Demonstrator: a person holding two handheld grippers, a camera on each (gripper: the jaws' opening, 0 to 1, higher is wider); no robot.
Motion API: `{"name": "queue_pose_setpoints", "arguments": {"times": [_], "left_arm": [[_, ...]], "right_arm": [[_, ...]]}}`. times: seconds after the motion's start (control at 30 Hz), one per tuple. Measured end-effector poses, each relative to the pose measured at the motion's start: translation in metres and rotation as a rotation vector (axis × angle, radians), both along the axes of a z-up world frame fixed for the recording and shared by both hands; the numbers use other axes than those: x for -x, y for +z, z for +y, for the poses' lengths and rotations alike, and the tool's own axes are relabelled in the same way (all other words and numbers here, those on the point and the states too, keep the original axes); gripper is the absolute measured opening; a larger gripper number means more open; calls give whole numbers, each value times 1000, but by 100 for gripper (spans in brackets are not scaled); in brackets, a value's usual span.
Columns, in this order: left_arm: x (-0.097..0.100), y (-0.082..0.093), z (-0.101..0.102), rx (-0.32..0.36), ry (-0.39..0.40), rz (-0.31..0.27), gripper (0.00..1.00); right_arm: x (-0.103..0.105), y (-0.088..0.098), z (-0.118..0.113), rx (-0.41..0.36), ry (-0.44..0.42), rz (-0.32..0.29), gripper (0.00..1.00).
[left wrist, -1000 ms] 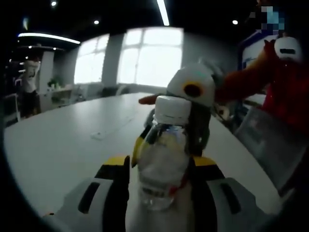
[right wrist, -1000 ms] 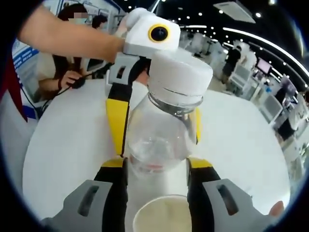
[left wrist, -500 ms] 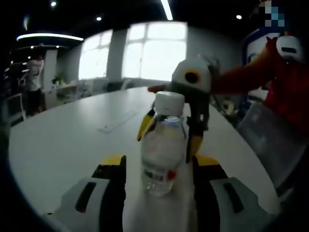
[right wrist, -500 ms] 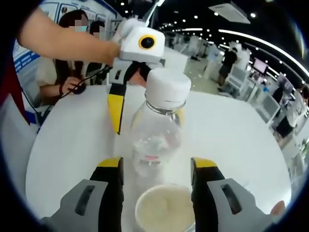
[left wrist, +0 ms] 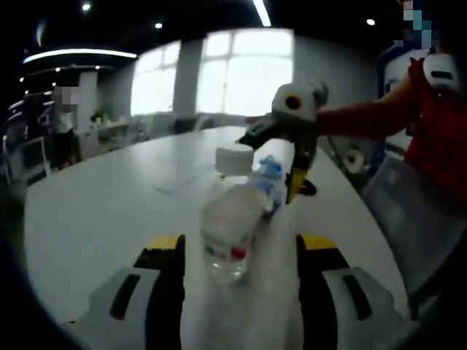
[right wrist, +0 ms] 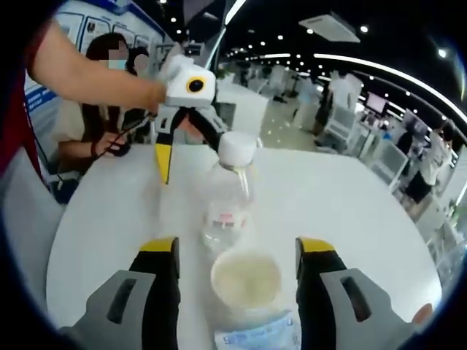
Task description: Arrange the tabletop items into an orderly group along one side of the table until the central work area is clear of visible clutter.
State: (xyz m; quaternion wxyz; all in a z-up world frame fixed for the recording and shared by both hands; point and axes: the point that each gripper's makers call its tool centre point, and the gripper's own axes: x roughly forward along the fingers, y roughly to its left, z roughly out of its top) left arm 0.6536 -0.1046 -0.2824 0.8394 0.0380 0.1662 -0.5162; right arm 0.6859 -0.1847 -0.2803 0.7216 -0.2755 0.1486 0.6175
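Both grippers spread, holding nothing. Water bottle (right wrist: 232,191) upright on white table (right wrist: 365,219) just ahead of right gripper (right wrist: 237,255), paper cup (right wrist: 246,279) between its jaws; left gripper (right wrist: 186,142) beyond. Risk: a jaw clipping the light bottle topples it

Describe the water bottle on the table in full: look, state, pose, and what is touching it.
The water bottle is clear plastic with a white screw cap, closed, and a thin label carrying a small red mark. It stands upright on the white table, leaning slightly in the fisheye. Neither gripper touches it: the right gripper and the left gripper are both open and clear of it. Just in front of it, in the right gripper view, sits a white paper cup; whether they touch is unclear.
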Motion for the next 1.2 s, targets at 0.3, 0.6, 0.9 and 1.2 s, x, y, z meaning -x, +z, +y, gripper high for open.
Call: {"name": "queue_pose_setpoints", "arguments": {"times": [0.3,0.6,0.9,1.2], "left_arm": [[23,11,-4,15,85,6,60],[53,15,-17,27,142,22,61],[85,22,-43,34,196,23,61],[115,25,-64,30,236,11,60]], "right_arm": [[10,11,-38,-42,-75,11,69],[29,20,-76,-79,-145,11,71],[65,29,-115,-99,-205,0,72],[97,25,-160,-109,-291,21,72]]}}
